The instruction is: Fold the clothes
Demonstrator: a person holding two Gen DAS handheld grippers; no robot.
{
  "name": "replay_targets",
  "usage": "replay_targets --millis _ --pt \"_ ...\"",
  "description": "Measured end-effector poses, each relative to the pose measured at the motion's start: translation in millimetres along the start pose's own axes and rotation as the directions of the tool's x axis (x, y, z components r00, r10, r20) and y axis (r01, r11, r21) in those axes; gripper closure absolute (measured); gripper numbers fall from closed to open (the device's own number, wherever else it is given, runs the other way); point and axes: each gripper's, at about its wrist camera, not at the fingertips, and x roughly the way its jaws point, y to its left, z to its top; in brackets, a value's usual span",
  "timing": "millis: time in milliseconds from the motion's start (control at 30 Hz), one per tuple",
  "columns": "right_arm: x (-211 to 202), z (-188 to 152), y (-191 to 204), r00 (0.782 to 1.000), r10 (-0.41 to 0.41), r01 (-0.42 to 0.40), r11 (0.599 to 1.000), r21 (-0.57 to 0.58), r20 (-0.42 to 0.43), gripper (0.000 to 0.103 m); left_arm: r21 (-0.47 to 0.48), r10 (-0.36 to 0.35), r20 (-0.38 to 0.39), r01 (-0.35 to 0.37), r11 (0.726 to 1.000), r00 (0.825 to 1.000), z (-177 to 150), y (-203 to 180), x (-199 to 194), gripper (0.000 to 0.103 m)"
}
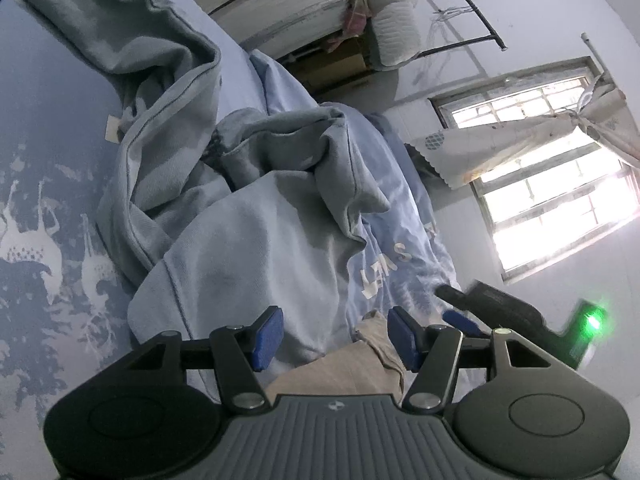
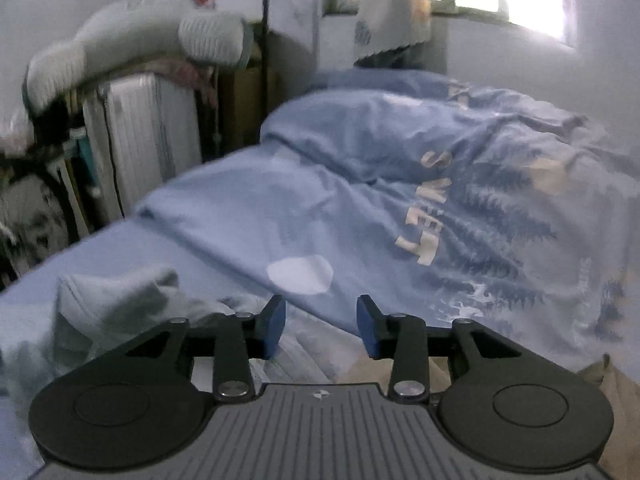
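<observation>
A crumpled grey-blue garment (image 1: 224,184) lies on the bed, and its smooth light-blue part reaches down to my left gripper (image 1: 336,338). That gripper is open. Its blue pads (image 1: 268,338) stand apart over the garment's near edge and a beige cloth (image 1: 360,364), pressing on neither. My right gripper (image 1: 454,306) shows at the lower right of the left wrist view, beside a green light. In the right wrist view the right gripper (image 2: 322,328) is open with nothing between its pads. A bunched part of the grey garment (image 2: 112,300) lies just to its left.
A blue duvet (image 2: 440,184) with pale lettering is heaped across the bed. The sheet (image 1: 48,200) has white deer prints. Past the bed's far edge are a white ribbed unit (image 2: 140,136), rolled white bedding (image 2: 208,36), a black pole, and a bright window (image 1: 560,200) with a curtain.
</observation>
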Motion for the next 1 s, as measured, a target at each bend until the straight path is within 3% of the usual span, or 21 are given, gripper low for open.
replay_targets --millis 233,333,500,633,833,933,967,1000 --pt "-121.5 -37.9 -10.8 0.993 0.063 -0.072 0.993 0.094 0.096 0.061 -0.012 -0.036 0.048 0.037 0.999 0.998 22.4 2.7 -23.0 0.038" --pt "-192.3 -61.0 -15.4 0.986 0.084 -0.108 0.981 0.164 0.145 0.052 0.048 -0.088 0.05 0.086 0.995 0.995 37.4 0.2 -42.5 0.03" --pt "-304.0 -98.8 -27.1 0.97 0.082 -0.148 0.946 0.288 0.229 0.05 0.201 -0.193 -0.006 0.19 0.961 0.981 55.4 -7.2 -81.9 0.01" --pt "-383.3 -129.3 -32.3 0.955 0.036 -0.142 0.928 0.345 0.296 0.045 0.419 -0.169 -0.072 0.183 0.889 0.983 39.2 -25.6 -117.6 0.008" --pt "-444.5 -170.4 -23.7 0.951 0.038 -0.149 0.927 0.345 0.308 0.041 0.684 -0.034 -0.145 0.125 0.719 0.989 -36.6 -35.4 -161.0 0.008" --pt "-454.7 -183.4 -7.7 0.954 0.055 -0.145 0.945 0.292 0.295 0.041 0.707 0.061 -0.14 0.056 0.705 0.988 -55.9 -19.1 -176.8 0.008" --pt "-455.3 -186.8 -3.0 0.954 0.057 -0.144 0.949 0.282 0.296 0.041 0.745 0.088 -0.143 0.048 0.666 0.986 -64.2 -18.3 -180.1 0.009" --pt "-455.9 -189.8 0.6 0.953 0.064 -0.15 0.949 0.278 0.296 0.041 0.796 0.11 -0.153 0.056 0.602 0.982 -75.0 -21.0 -182.8 0.009"
